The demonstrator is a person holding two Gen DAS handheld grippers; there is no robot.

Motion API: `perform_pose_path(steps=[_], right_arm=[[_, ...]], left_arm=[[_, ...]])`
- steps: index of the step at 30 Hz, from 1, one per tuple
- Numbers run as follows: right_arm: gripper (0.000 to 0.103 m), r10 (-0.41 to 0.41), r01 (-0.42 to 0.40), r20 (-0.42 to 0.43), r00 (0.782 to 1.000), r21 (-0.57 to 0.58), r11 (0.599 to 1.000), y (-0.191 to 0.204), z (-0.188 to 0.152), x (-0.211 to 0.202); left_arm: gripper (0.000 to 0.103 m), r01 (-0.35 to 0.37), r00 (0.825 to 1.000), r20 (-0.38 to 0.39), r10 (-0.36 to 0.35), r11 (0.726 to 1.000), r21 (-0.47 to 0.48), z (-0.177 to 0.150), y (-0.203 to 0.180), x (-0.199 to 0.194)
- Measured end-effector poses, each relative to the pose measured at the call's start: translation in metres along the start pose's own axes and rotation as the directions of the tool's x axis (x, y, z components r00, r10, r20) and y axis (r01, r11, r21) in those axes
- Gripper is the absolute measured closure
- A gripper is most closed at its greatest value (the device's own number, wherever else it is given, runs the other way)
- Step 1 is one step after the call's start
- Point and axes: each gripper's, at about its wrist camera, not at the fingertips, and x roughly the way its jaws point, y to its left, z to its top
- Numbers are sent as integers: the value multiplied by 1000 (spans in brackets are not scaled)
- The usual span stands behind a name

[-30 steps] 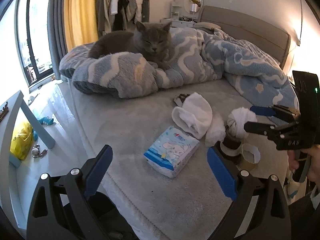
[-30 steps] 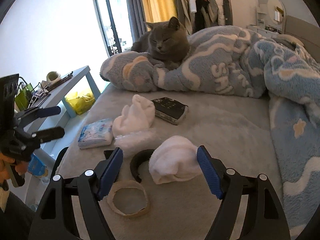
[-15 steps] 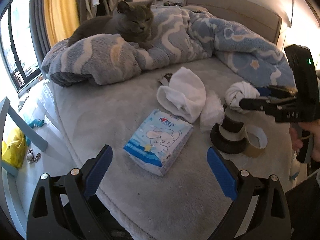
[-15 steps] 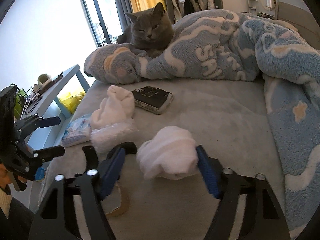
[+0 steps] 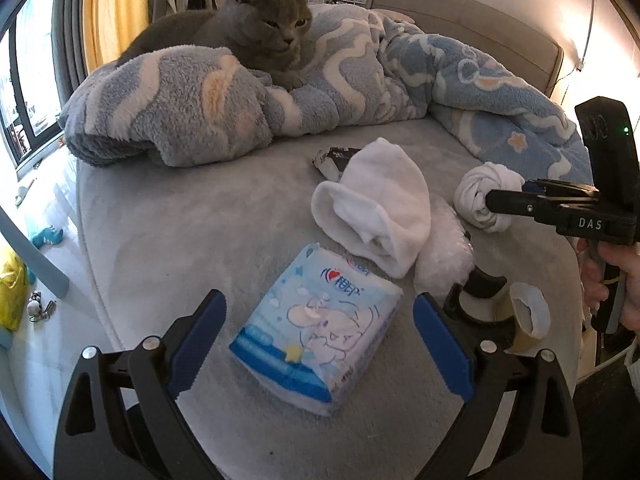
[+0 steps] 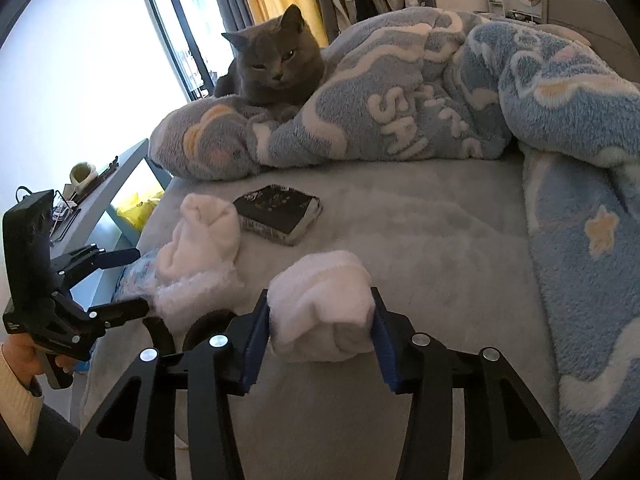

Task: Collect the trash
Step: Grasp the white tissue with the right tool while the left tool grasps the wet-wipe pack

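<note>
- Bed [image 5: 200,240], grey plush cover; near edge cut off by both gripper frames.
- Blue-and-white fleece blanket [image 6: 400,112] heaped along the far side; a grey cat [image 6: 276,68] lies on it, hindquarters hidden behind the folds.
- Left gripper [image 5: 316,344]: jaws wide, nothing pressed. A blue tissue pack [image 5: 320,328] lies flat on the cover between the blue pads, touching neither.
- Right gripper [image 6: 318,338]: jaws have just been closing; both pads now press the sides of a rolled white sock ball [image 6: 320,304]. Ball's underside hidden by the fingers, so whether it rests on the bed or is lifted cannot be told.
- Loose white sock [image 5: 372,216], mouth open, just beyond the tissue pack; a fluffy white piece [image 5: 444,260] touches its right side.
- Dark packet [image 6: 280,212] behind the loose sock; half hidden by it in the left view, print unreadable.
- Black ring [image 5: 480,300] and a tan tape roll [image 5: 524,316] by the left gripper's right finger, both partly covered.
</note>
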Motion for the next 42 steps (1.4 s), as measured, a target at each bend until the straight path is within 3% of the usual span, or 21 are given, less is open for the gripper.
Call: perform_pose_path(steps=[16, 26, 42], right_arm=[[56, 15, -15, 38, 999, 4, 1000, 7, 13, -10], [56, 46, -45, 64, 997, -16, 999, 34, 21, -18], [56, 93, -89, 51, 994, -80, 993, 98, 8, -14]], left_arm=[[28, 16, 1000, -13, -16, 1000, 10, -1, -4, 1], [29, 22, 999, 36, -21, 1000, -23, -5, 2, -27], [29, -46, 995, 78, 54, 993, -109, -33, 25, -85]])
